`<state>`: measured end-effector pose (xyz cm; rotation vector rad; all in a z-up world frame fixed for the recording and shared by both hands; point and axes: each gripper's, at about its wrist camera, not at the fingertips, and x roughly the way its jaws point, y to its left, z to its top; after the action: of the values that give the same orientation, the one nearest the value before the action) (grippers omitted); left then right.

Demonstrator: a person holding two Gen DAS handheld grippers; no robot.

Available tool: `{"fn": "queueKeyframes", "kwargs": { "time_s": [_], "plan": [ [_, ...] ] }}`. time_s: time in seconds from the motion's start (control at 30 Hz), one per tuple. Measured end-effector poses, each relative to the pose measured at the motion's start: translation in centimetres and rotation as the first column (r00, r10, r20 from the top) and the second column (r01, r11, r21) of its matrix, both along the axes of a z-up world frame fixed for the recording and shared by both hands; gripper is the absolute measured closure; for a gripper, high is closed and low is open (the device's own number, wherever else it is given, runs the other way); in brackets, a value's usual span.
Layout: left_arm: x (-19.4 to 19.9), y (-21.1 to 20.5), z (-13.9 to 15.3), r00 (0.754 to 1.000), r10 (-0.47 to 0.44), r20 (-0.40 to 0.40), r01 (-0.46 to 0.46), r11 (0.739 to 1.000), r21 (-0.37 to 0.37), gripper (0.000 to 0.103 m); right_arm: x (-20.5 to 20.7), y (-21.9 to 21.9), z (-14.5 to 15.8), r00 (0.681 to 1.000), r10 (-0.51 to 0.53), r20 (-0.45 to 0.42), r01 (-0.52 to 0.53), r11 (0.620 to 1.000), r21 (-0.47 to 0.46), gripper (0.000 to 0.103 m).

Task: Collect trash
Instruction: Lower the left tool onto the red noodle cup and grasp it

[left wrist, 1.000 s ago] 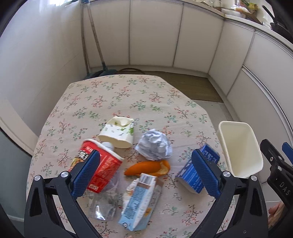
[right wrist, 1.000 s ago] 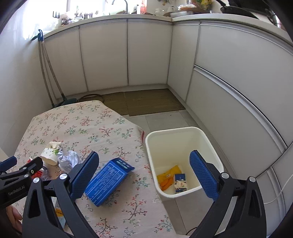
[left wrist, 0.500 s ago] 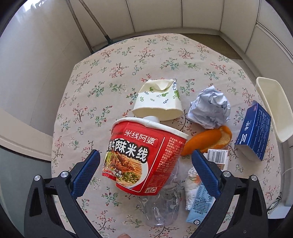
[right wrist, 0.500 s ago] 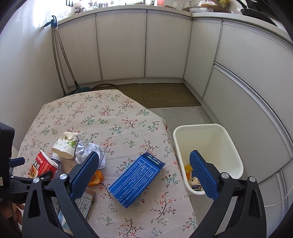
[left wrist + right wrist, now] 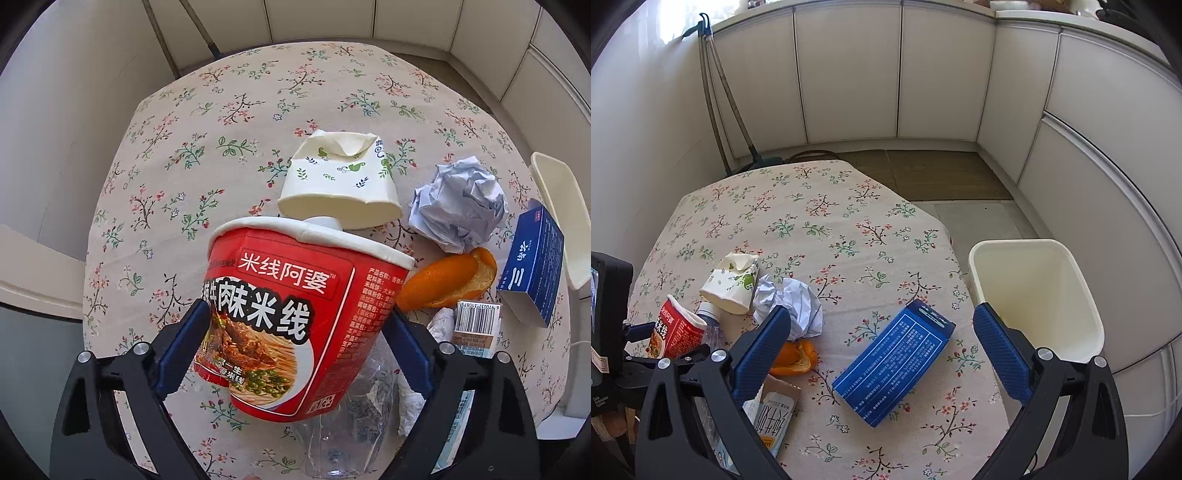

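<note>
Left hand-held gripper [image 5: 295, 354] pinching red noodle cup [image 5: 295, 317] on its side at the lower wall, presumably for carrying to the white bin [image 5: 1038, 295] off the surface [image 5: 812, 206] edge; right hand-held gripper [image 5: 882, 354] spread above blue box [image 5: 894, 365].

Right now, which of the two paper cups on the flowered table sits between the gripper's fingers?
The red noodle cup, between the left gripper fingers; the white leaf-patterned paper cup lies untouched beyond it.

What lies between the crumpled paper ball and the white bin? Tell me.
The blue carton lies flat on the floral tablecloth between the crumpled paper ball and the white bin, clearest in the right wrist view.
</note>
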<state>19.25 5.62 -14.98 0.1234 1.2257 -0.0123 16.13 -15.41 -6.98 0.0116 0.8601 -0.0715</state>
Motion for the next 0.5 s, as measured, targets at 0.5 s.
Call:
{"fn": "queueKeyframes", "kwargs": {
  "time_s": [0.5],
  "plan": [
    [-0.5,6.1,2.7,0.981,0.180,0.076,-0.170,0.978,-0.121,0.026,2.0,4.6,-0.4,0.995,0.102,-0.017,-0.100,0.989,0.112,0.007]
  ]
}}
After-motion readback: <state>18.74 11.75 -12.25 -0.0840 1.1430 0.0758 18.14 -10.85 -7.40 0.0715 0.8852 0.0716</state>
